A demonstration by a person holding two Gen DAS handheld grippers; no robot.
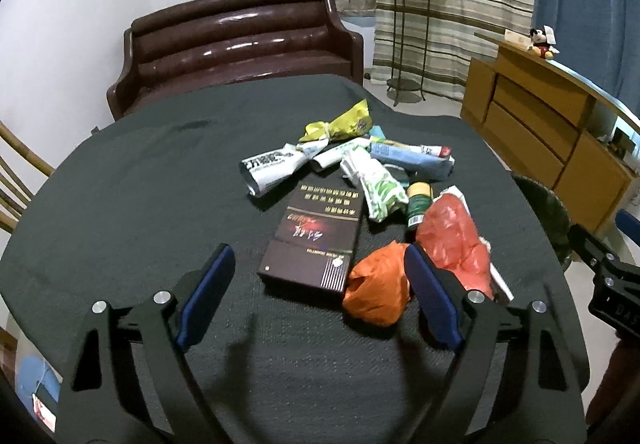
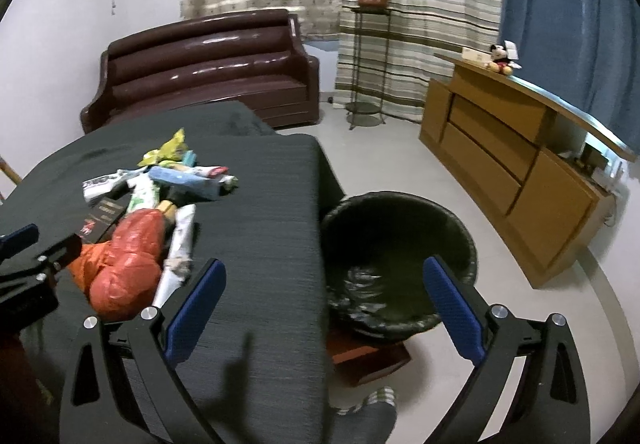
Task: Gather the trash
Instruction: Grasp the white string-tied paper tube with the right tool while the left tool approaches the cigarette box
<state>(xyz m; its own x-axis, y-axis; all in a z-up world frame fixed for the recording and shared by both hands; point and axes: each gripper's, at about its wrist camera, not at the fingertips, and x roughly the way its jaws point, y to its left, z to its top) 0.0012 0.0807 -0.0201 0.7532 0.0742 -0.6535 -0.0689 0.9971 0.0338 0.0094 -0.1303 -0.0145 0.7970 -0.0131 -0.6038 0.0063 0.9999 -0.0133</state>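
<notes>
A heap of trash lies on the dark tablecloth (image 1: 120,203): a dark cigarette carton (image 1: 312,240), an orange crumpled bag (image 1: 378,294), a red plastic bag (image 1: 456,240), a small green bottle (image 1: 418,205), and several rolled paper wrappers (image 1: 376,183). My left gripper (image 1: 320,268) is open above the cloth; the carton's near end lies between its fingers and the orange bag sits against the right finger (image 1: 432,300). My right gripper (image 2: 324,292) is open and empty, straddling the table's right edge with the black-lined bin (image 2: 396,260) below. The red bag (image 2: 128,268) is to its left.
A brown sofa (image 1: 240,39) stands behind the table. A wooden cabinet (image 1: 552,131) with a plush toy is at the right, a plant stand (image 1: 410,43) by the curtains. The bin stands on the floor close against the table's right side. A socked foot (image 2: 368,416) shows below.
</notes>
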